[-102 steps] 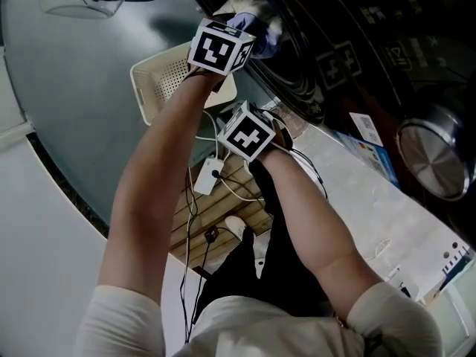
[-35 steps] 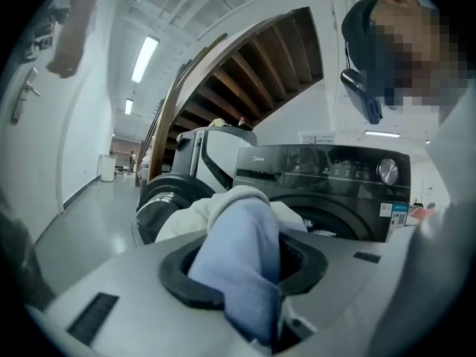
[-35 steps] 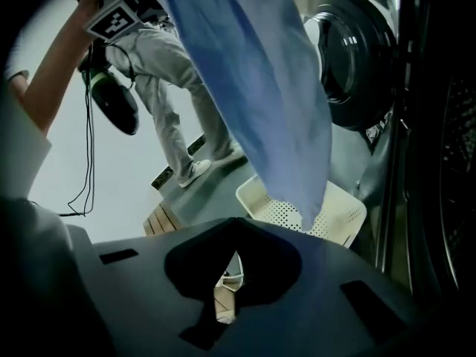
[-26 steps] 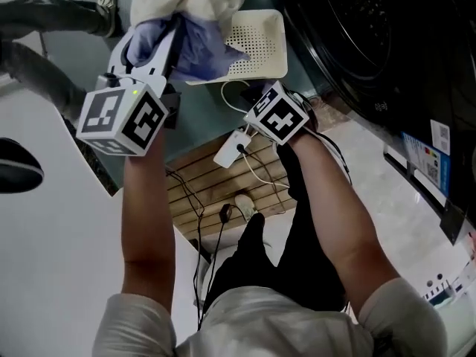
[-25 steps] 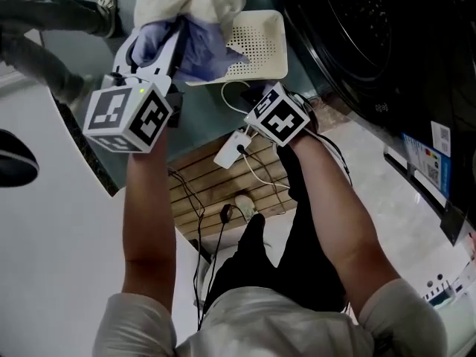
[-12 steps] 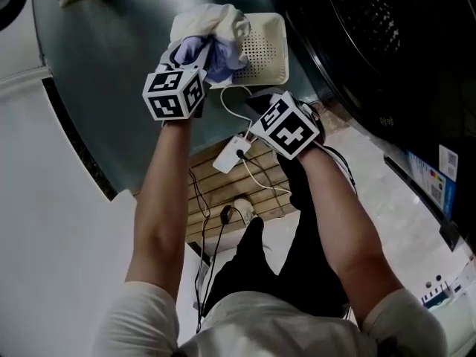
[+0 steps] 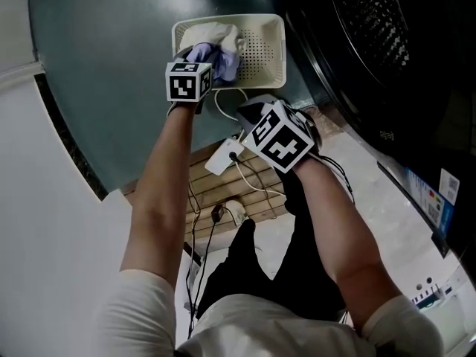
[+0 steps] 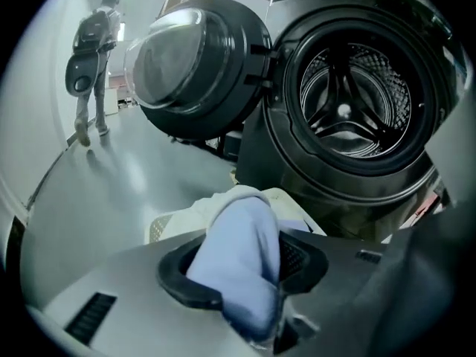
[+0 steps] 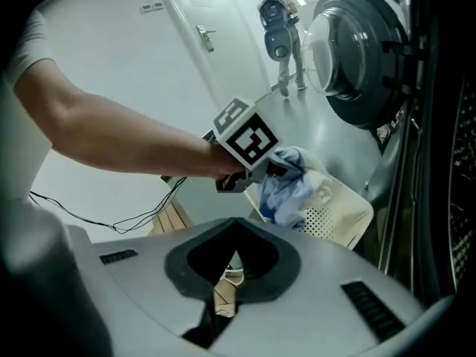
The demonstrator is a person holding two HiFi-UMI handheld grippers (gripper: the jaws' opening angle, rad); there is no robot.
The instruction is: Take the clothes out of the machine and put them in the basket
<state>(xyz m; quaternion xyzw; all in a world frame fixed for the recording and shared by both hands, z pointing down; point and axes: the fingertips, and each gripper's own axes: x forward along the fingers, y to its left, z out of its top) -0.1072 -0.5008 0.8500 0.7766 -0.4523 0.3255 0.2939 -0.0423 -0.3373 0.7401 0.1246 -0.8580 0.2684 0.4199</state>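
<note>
Blue cloth (image 8: 242, 262) fills the left gripper's (image 7: 202, 56) just-opening jaws over the cream basket (image 7: 264, 47); right gripper's (image 9: 229, 265) jaws meet empty.

Reaches the bare left forearm (image 7: 160, 192) nearly straight toward 12 o'clock in the head view, with the left gripper (image 7: 202, 56) at its end and its marker cube (image 7: 187, 82) facing the camera. Pinches a blue cloth (image 8: 242, 259) between those 2 jaws, which have just been opening a little with the cloth between them. Holds the right forearm (image 7: 335, 214) bent in from 5 o'clock, with the right gripper (image 9: 234, 262) at 4 o'clock of the left gripper, tipped downward. Shows the right jaws drawn together, apparently on nothing, though the dim gap leaves that unsure.
</note>
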